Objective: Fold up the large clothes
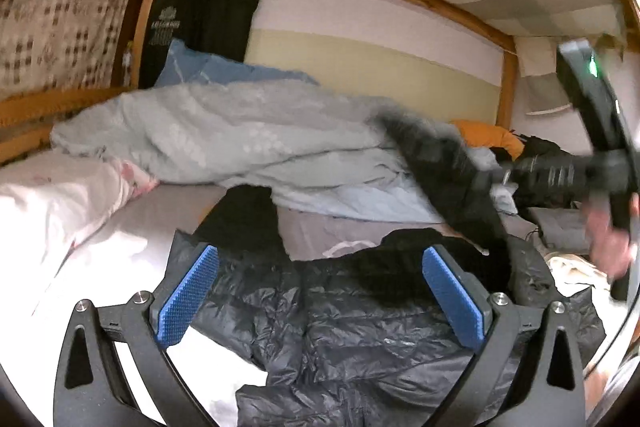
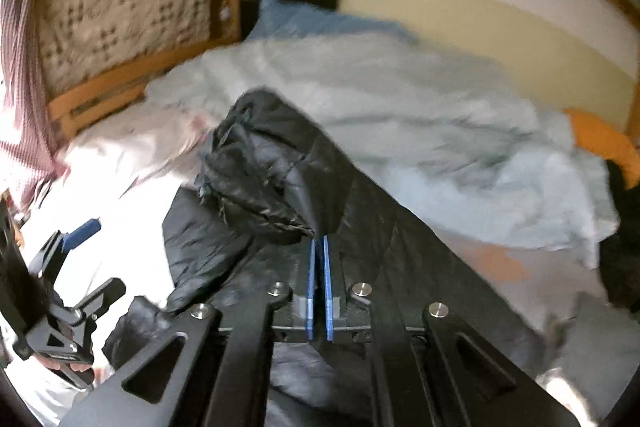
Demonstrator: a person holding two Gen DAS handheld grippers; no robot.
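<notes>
Left wrist view. Left claw [image 1: 318, 293] released, blue pads wide apart, nothing between them, poised just above a black puffer jacket [image 1: 352, 327] spread on the bed [image 1: 132, 223]. Jacket body directly below and ahead of the claw. To the right, right claw [image 1: 494, 181] blurred, a hand [image 1: 612, 239] on its handle, a strip of the jacket stretched from it down to the spread body. Beyond the claw, a rumpled grey duvet [image 1: 224, 135]; further back a blue pillow [image 1: 200, 67]; far right an orange cloth [image 1: 488, 135]; to the left a white quilt [image 1: 52, 203].

Right wrist view. Right claw [image 2: 319, 243] clenched on a pinch of the jacket [image 2: 260, 167], the fabric rising in a bunched peak just ahead of the tips and falling away underneath. Left claw [image 2: 76, 231] low to the left, released, beside the jacket's edge. Grey duvet [image 2: 400, 115] beyond and to the right.

Doing the step well, as a judgement: lifted part best carried across over the flat body in one smooth arc, kept taut, laid edge to edge; empty left claw useful for pinning or grasping the near hem against sliding on the slick shell. Risk: jacket dragging into the duvet.

Count: two claws, one jacket, one duvet, one blue pillow, one orange cloth, one white quilt.
</notes>
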